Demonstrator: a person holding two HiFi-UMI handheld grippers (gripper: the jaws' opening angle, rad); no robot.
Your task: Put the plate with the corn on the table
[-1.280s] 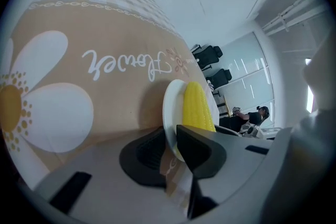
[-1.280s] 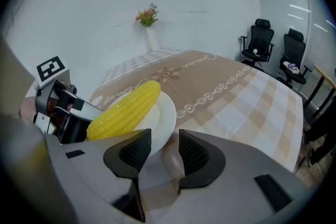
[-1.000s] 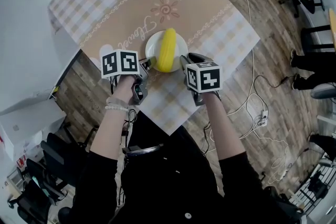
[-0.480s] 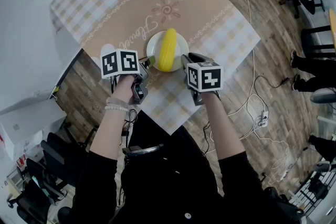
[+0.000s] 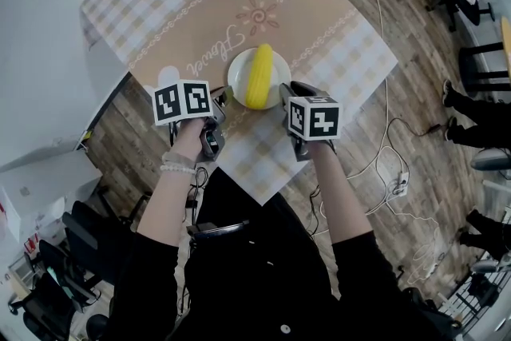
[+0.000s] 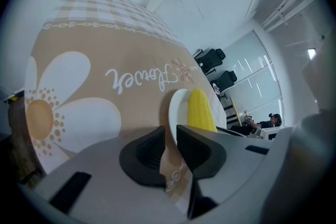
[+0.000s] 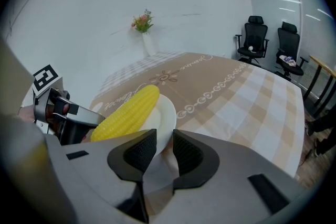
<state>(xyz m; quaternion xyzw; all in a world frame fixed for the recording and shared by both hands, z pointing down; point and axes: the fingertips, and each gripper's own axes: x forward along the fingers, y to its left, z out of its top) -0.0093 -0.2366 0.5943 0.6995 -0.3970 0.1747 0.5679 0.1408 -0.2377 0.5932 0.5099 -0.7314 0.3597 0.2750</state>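
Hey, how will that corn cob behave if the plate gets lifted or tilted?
The corn is round and lies loose on the shallow white plate, so a tilt would probably roll it off. It spans nearly the whole plate, leaving little rim to stop it. Its glossy, even surface suggests plastic: likely light and slippery.

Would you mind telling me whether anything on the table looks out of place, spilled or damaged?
Nothing stands out: the white plate looks intact, the corn cob lies whole across it, and the tablecloth around them shows no spills.
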